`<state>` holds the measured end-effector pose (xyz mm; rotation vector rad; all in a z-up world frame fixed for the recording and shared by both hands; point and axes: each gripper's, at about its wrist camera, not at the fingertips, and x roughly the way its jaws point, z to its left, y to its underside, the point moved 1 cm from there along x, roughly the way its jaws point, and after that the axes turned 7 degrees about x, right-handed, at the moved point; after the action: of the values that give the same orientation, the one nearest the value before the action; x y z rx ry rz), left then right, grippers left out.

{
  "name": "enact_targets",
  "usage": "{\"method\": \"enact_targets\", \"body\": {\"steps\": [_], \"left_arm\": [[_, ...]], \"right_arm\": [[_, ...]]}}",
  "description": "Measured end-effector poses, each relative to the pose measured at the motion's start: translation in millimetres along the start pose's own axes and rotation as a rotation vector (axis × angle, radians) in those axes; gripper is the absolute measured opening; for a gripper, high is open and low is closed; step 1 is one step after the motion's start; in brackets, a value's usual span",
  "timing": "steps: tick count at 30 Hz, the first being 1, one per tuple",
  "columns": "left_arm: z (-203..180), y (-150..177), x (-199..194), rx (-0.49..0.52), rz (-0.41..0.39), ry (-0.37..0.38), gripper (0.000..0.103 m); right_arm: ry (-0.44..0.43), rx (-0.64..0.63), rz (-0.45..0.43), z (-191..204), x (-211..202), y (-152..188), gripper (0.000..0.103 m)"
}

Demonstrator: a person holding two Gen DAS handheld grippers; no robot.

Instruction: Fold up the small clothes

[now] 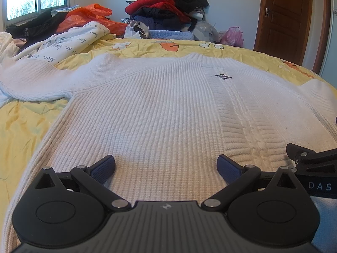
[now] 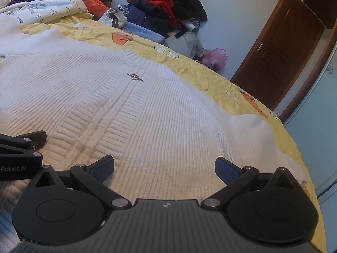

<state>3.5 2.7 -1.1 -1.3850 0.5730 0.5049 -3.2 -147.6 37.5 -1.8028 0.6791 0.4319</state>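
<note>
Lying flat and face up on the yellow bedspread (image 1: 29, 126), the white knit sweater (image 1: 160, 109) stretches away ahead of both claws, its hem nearest them and its collar at the far end. The left gripper (image 1: 166, 166) hovers low over the hem with its blue pads (image 1: 103, 168) spread wide and nothing between them; the right gripper (image 2: 164, 166) sits just to its right, likewise spread and empty, and each shows at the edge of the other's view. One sleeve (image 1: 35, 80) runs off to the far left of the left claw, and the other sleeve (image 2: 259, 130) drapes toward the bed edge ahead and right of the right claw. By my judgement the ribbed knit is soft, thick and fairly light, with enough grip that it should not slide from the pads, but it will stretch and sag if lifted by one point. Pinching a sleeve cuff or shoulder seam, or both hem corners together, looks the safer hold. A small metal emblem (image 2: 135, 77) sits below the collar, above a cable stitch (image 2: 99, 118) running straight toward the claws; it is too small to read. Legible writing: "DAS" on the right claw's body in the left view, "Robot.AI" on the left claw's body in the right view, and script on a white printed cloth (image 1: 69, 42) far left, not readable.
</note>
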Motion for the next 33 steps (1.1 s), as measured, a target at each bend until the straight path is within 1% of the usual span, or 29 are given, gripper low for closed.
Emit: {"method": "enact_targets", "body": {"steps": [8, 33], "left_arm": [[0.9, 0.7, 0.0, -0.002, -0.001, 0.0, 0.103], [1.8, 1.2, -0.4, -0.004, -0.003, 0.002, 0.103]], "right_arm": [[0.01, 0.002, 0.004, -2.0, 0.9, -3.3, 0.103], [-0.015, 0.017, 0.008, -3.0, 0.9, -3.6, 0.103]]}}
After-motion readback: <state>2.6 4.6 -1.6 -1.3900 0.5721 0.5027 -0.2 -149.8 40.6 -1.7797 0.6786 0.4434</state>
